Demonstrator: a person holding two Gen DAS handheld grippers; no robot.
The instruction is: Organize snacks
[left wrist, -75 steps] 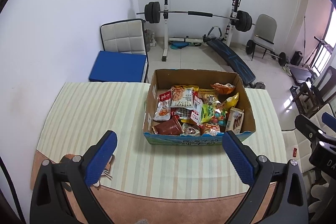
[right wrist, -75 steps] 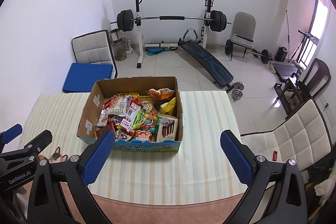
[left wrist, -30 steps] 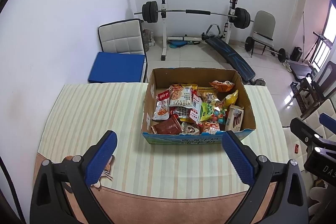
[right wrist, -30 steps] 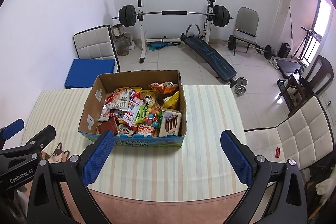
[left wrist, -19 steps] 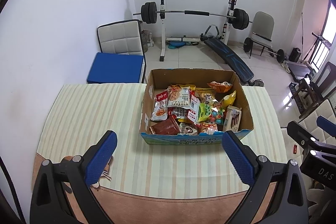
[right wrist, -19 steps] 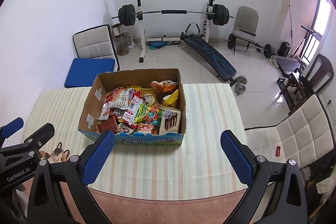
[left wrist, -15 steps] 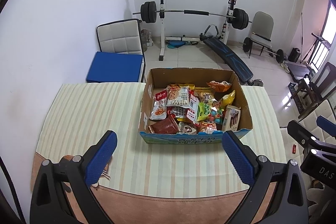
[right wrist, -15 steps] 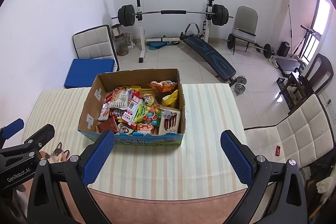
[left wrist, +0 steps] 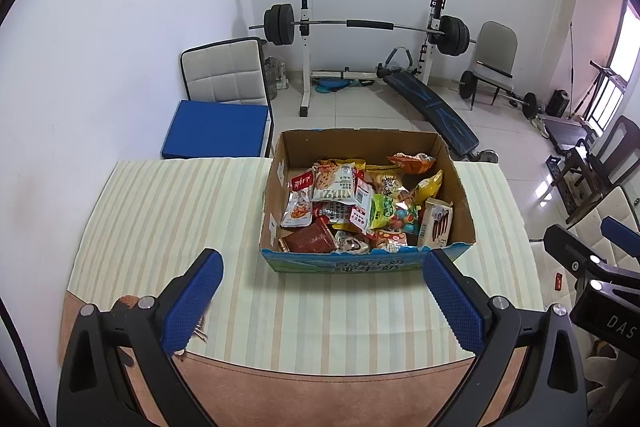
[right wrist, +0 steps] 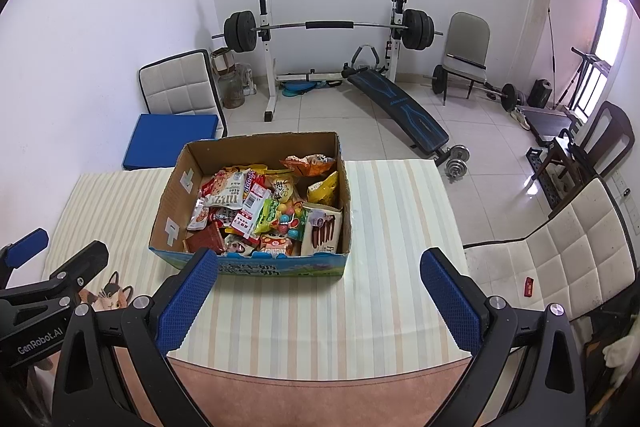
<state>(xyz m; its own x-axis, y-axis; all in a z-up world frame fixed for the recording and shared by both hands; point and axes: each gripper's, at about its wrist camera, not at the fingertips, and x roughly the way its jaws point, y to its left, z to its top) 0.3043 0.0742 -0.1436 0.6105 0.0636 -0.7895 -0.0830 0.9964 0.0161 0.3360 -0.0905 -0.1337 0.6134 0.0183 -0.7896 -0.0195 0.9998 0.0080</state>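
We hold the left gripper [left wrist: 322,301] and right gripper [right wrist: 318,297] spread wide and empty at the bottom of each frame, above the striped table [left wrist: 160,219], the snack-filled cardboard box [left wrist: 362,267] sitting mid-frame just beyond.

A room in a home, used partly as a gym: a barbell rack [left wrist: 364,27] and sit-up bench [right wrist: 400,107] stand on tiled floor by white walls, with padded chairs [left wrist: 224,71] beside a cloth-covered counter [left wrist: 168,211].
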